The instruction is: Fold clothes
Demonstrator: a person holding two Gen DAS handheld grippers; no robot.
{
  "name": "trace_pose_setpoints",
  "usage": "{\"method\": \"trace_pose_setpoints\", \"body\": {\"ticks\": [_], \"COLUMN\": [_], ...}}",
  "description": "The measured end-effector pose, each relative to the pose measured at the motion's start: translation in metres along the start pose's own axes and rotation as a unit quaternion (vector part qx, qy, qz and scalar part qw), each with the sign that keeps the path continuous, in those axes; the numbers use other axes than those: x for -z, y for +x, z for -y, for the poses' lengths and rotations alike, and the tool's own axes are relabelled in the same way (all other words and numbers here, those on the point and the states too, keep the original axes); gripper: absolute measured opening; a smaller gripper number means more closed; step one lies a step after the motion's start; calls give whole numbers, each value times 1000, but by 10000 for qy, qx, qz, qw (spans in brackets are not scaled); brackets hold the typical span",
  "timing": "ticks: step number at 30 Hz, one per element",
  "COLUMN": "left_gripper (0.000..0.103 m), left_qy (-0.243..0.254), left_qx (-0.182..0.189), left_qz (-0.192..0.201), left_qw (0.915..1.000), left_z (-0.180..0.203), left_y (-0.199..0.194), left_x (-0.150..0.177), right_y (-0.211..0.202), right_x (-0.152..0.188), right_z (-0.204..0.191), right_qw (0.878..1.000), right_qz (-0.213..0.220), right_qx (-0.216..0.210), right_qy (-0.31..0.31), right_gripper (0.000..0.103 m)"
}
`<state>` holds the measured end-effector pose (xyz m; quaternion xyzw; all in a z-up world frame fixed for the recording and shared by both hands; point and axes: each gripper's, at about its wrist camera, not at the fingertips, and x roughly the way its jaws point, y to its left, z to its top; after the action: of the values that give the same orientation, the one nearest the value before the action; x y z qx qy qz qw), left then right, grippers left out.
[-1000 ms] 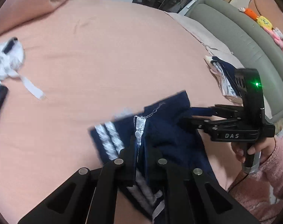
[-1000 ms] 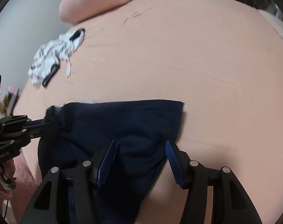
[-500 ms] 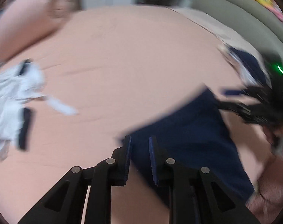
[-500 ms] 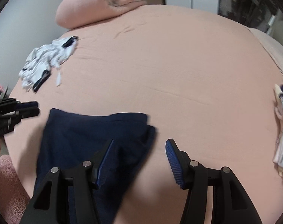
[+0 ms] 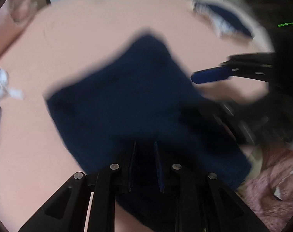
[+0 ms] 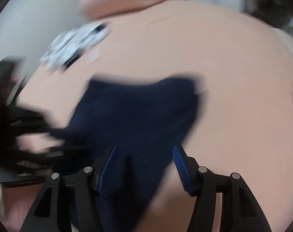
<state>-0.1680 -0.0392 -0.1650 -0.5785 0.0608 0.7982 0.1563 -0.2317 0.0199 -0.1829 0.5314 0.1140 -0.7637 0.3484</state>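
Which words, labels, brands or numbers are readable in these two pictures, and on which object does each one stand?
None can be read; both views are motion-blurred.
Right gripper: its body shows only pale smears, with no legible letters.
Navy garment: no label or print visible.
White and black garment: dark patches only, too blurred to tell whether any is text.

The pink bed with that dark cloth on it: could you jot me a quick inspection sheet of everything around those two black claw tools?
Surface: peach-pink bedsheet, lightly creased.
Job's things: folded navy-blue fabric garment lying on the sheet, both grippers over its near edge.
Clutter: crumpled white-and-black cloth at the far left; stack of navy-and-white folded clothes at the right edge.
Grippers: left gripper narrowly parted, no clear pinch; right gripper wide open.
Cables: nothing seen.
Surroundings: pink pillow at the head; images motion-blurred.
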Motion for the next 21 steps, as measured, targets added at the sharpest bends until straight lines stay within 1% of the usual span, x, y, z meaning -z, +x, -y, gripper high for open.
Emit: {"method": "trace_pose_setpoints", "body": {"ticks": [1,2,3,4,5,6,8,10,12,14,15,17,18,19,21], "left_gripper": [17,24,38,44,55,55,55,55,55,55,55,55,55,55,55], "left_qy": [-41,-82,-123,-121,-119,-136,-129,-37,11,43,104,320,350,296,42], "left_qx": [4,115,298,351,259,128,-70,-227,-273,-209,-268,-423,-389,-256,31], "left_qz": [156,108,-73,-133,-119,-107,68,369,492,259,111,87,86,42,-89], "left_qw": [9999,9998,9995,9992,9995,9998,9999,9991,9984,9994,9995,9986,9986,9992,9999], "left_z": [0,-2,-5,-8,-10,-13,-12,-5,4,10,12,15,14,11,-3], "left_y": [-6,-11,-16,-25,-32,-38,-48,-57,-59,-51,-47,-51,-57,-61,-68], "left_x": [7,14,22,33,43,51,61,64,62,65,69,84,93,99,106], "right_y": [9,13,11,7,6,4,1,-2,-6,-9,-10,-17,-20,-23,-30], "right_x": [11,23,34,39,40,41,44,46,49,51,52,56,59,61,65], "right_z": [-8,-12,-14,-15,-16,-17,-18,-20,-21,-23,-24,-20,-18,-16,-11], "right_qw": [9995,9981,9961,9951,9950,9950,9948,9945,9942,9938,9936,9937,9938,9939,9941], "right_qz": [-197,-288,-237,-204,-208,-213,-222,-231,-239,-248,-253,-250,-248,-245,-240], "right_qx": [138,357,559,648,678,708,768,828,888,948,978,978,970,962,946], "right_qy": [-195,-423,-646,-718,-698,-678,-637,-597,-556,-516,-495,-485,-484,-482,-480], "right_gripper": [59,59,61,65,74,77,77,77,77,77,77,77,77,77,77]}}
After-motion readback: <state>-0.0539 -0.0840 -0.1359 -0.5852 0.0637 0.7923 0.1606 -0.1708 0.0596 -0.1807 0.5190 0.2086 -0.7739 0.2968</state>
